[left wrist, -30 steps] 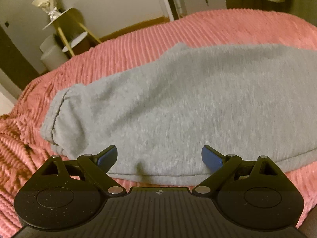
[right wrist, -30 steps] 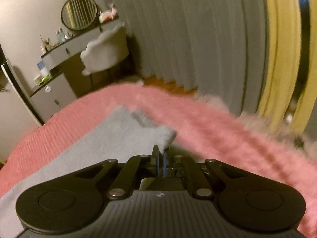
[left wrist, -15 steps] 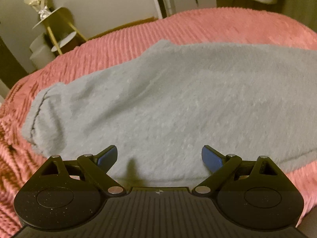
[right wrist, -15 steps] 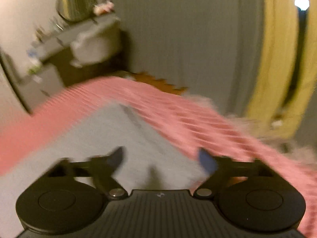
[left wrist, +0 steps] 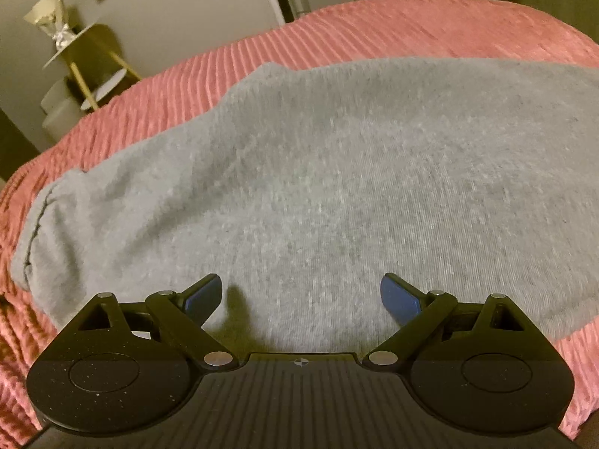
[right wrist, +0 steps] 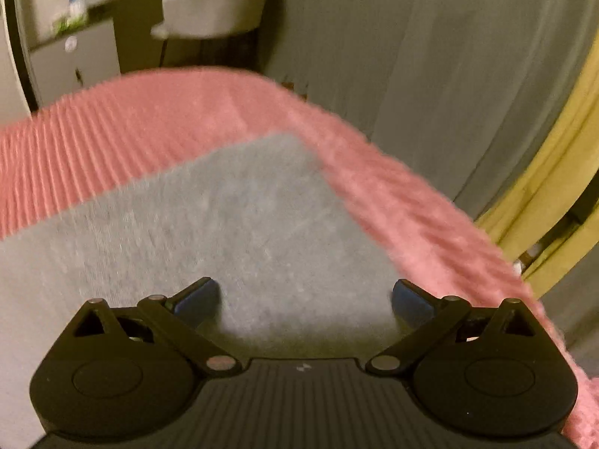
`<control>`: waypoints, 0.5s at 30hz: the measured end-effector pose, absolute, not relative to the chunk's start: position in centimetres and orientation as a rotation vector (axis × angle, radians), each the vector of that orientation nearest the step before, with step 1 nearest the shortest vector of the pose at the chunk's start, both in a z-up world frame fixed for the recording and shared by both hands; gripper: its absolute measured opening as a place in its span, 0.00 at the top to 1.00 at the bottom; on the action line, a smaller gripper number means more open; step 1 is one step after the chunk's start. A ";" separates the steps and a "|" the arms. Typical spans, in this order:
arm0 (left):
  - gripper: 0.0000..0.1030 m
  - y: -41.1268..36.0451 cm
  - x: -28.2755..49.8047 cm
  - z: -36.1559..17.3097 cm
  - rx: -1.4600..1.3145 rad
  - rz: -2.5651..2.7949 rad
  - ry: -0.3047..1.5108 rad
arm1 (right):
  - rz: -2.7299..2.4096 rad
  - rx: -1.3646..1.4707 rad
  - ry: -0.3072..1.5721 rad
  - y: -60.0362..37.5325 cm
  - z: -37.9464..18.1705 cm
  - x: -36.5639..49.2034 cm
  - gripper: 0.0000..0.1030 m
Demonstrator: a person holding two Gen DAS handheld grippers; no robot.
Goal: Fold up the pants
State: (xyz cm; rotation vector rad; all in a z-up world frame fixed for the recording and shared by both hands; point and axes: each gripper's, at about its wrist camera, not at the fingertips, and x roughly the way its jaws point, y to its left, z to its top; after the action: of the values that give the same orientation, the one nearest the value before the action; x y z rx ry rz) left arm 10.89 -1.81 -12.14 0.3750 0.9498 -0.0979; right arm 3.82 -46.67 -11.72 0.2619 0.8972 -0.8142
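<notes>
Grey sweatpants [left wrist: 318,172] lie flat, folded lengthwise, on a pink ribbed bedspread [left wrist: 393,26]. The gathered waistband end is at the left in the left wrist view. My left gripper [left wrist: 301,295] is open and empty, just over the near edge of the pants. The leg end of the pants [right wrist: 232,220] fills the right wrist view, with its far corner near the bed's right edge. My right gripper [right wrist: 305,299] is open and empty, low over that leg end.
The pink bedspread [right wrist: 112,119] drops off at the right beside grey curtains [right wrist: 430,56] and a yellow curtain [right wrist: 554,194]. A white chair [right wrist: 213,0] and drawers stand beyond the bed. A gold side table [left wrist: 86,63] stands at the far left.
My right gripper was shut on the leg end; it has opened, let go of it, and now hovers over the flat cloth. My left gripper has moved forward over the pants.
</notes>
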 end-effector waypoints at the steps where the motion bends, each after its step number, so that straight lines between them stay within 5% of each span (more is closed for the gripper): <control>1: 0.07 -1.9 11.0 -12.2 0.379 -0.098 0.950 | -0.815 0.270 0.888 -46.8 -11.9 3.8 0.02; 15: 0.06 -2.5 11.0 -12.6 0.409 -0.103 0.943 | -0.773 0.304 0.827 -47.2 -12.7 2.3 0.02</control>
State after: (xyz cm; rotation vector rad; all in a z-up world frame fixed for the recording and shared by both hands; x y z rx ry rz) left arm 10.98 -2.53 -12.64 0.4087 0.9427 -0.1033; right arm 2.29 -47.19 -12.73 0.3040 0.8270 -0.7729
